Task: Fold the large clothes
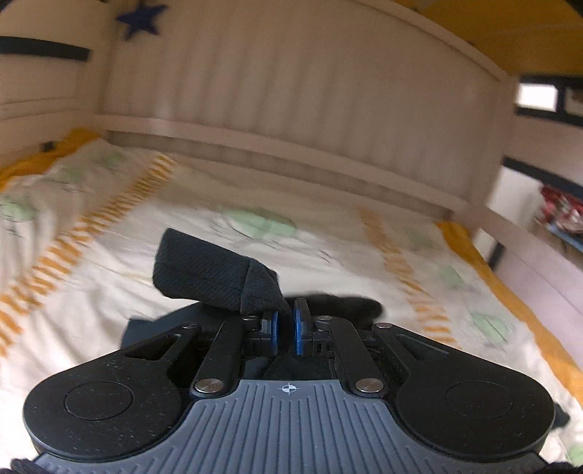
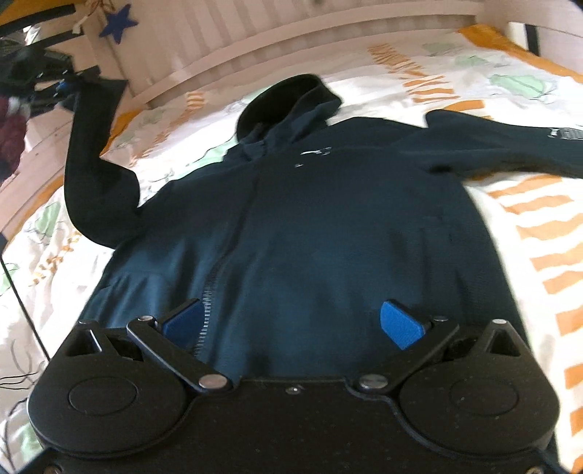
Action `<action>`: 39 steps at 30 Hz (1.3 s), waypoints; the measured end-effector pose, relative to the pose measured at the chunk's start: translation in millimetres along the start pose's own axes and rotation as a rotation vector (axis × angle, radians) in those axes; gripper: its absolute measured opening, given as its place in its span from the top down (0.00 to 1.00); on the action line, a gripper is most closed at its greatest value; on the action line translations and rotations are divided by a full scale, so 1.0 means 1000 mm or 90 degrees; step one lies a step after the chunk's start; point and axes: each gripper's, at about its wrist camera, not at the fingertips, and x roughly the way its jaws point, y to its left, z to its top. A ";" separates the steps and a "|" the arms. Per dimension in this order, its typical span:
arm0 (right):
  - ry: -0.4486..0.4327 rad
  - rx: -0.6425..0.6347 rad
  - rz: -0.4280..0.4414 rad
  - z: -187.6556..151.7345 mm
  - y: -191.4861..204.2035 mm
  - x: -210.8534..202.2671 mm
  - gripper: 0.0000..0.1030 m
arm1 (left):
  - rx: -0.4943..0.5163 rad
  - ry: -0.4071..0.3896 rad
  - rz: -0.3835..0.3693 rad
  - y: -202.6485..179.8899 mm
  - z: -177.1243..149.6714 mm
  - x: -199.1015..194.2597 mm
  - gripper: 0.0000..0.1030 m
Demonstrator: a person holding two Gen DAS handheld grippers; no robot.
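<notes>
A dark navy zip hoodie [image 2: 313, 226] lies face up on the bed, hood towards the headboard. Its right sleeve [image 2: 510, 142] lies spread out on the sheet. Its left sleeve [image 2: 91, 175] is lifted off the bed. My left gripper [image 1: 286, 322] is shut on that sleeve's cuff [image 1: 218, 277] and holds it above the sheet; it also shows in the right wrist view [image 2: 65, 89] at the far upper left. My right gripper [image 2: 291, 324] is open and empty, hovering over the hoodie's lower hem, one finger either side of the zip area.
The bed has a white sheet [image 1: 328, 237] with green prints and orange stripes. A pale slatted headboard [image 1: 291, 109] stands behind. A pillow [image 1: 54, 189] lies at the left. The bed's right edge [image 1: 517, 291] drops to the floor. A blue star [image 2: 118, 22] hangs at the corner.
</notes>
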 end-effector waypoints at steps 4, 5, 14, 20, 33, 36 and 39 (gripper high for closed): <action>-0.018 -0.017 -0.010 -0.008 -0.010 -0.002 0.01 | 0.037 0.045 -0.022 -0.037 -0.030 0.034 0.92; -0.022 -0.020 -0.009 -0.009 -0.011 -0.003 0.01 | 0.045 0.058 -0.027 -0.046 -0.039 0.043 0.92; -0.046 0.003 -0.002 -0.011 -0.025 -0.011 0.01 | 0.087 0.163 -0.039 -0.094 -0.109 0.084 0.91; -0.047 0.009 0.002 -0.014 -0.027 -0.012 0.01 | 0.070 0.228 -0.107 -0.098 -0.133 0.090 0.44; -0.044 0.000 -0.007 -0.016 -0.026 -0.010 0.01 | 0.115 0.204 -0.158 -0.095 -0.159 0.041 0.19; -0.038 -0.005 -0.015 -0.015 -0.023 -0.009 0.01 | 0.114 0.164 -0.144 -0.077 -0.154 0.022 0.18; -0.031 -0.008 -0.022 -0.014 -0.021 -0.008 0.01 | 0.110 0.117 -0.070 -0.050 -0.150 0.006 0.18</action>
